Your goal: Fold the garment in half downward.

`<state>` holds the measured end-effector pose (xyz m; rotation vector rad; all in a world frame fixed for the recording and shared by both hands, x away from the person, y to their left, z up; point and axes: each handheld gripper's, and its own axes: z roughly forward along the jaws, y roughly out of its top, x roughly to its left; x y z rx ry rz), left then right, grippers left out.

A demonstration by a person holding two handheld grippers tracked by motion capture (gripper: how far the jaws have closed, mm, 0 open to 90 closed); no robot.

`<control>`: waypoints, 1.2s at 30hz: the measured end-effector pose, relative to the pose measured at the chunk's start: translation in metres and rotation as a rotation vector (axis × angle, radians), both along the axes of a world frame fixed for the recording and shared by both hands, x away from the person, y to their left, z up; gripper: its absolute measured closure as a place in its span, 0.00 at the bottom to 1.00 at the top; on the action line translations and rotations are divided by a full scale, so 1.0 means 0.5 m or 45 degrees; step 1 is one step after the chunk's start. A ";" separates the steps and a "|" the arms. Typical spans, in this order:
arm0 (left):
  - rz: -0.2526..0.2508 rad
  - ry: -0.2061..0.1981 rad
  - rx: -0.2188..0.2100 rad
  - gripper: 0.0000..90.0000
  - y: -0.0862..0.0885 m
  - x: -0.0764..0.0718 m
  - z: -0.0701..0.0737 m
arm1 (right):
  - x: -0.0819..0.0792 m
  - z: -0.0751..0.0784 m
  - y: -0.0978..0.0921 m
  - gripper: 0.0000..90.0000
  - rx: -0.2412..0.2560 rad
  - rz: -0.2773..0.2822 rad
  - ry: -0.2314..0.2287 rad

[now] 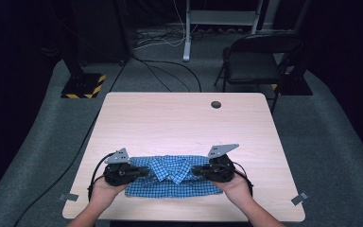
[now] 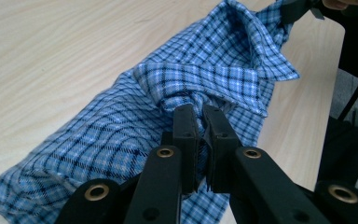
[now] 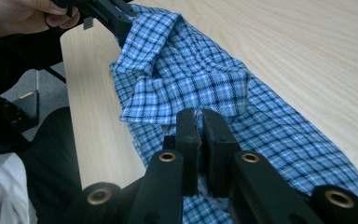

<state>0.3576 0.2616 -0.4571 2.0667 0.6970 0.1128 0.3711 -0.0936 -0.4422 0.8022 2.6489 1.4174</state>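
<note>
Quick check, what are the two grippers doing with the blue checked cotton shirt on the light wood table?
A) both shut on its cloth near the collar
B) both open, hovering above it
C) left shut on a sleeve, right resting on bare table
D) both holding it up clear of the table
A: the left gripper and the right gripper each have jaws closed on folds of the blue checked cotton shirt beside the collar, and the shirt lies on the light wood table.

A dark room: grey carpet point(image 1: 331, 137), a black folding chair point(image 1: 255, 59) behind the pale wooden table point(image 1: 179, 118).
</note>
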 end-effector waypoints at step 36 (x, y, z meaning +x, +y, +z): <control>-0.072 0.098 0.139 0.92 -0.022 -0.075 -0.078 | -0.076 -0.084 -0.020 0.95 -0.009 -0.002 0.115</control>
